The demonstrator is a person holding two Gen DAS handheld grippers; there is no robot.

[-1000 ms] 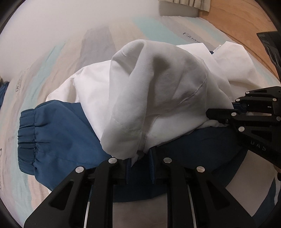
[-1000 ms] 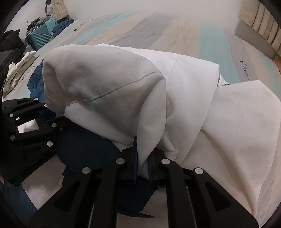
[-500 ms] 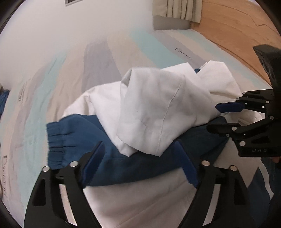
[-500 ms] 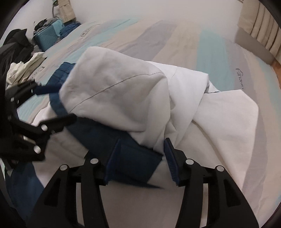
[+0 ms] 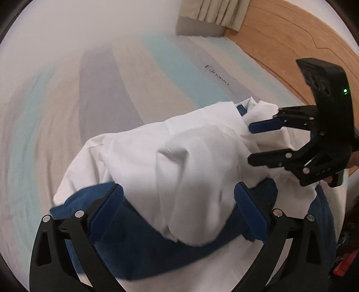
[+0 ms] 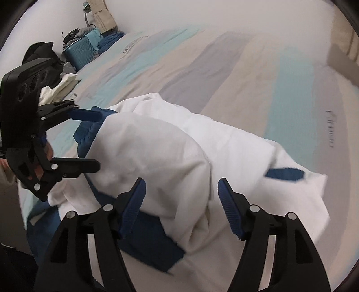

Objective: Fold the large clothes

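A large white and blue garment (image 5: 190,161) lies bunched on the bed, its white side folded over the blue part (image 5: 139,242). My left gripper (image 5: 179,211) hovers above its near edge with the jaws opening wide. The white fold shows between the pads (image 5: 107,209), but they do not touch it. My right gripper (image 6: 181,186) hangs over the same garment (image 6: 157,152), jaws opening, holding nothing. Each gripper shows in the other's view: the right gripper (image 5: 250,143) at the right, the left gripper (image 6: 99,140) at the left, both held by a hand.
The bed has a striped sheet (image 5: 134,89) in teal, grey and beige. A wooden headboard (image 5: 280,45) and curtain (image 5: 215,11) stand beyond it. Past the bed's far side are a teal suitcase (image 6: 80,51), a black bag (image 6: 42,51) and loose pale clothes (image 6: 58,87).
Both grippers were shut on the white fabric's edge. They have let it go, opened and lifted back from the garment. The white fold has dropped onto the heap.
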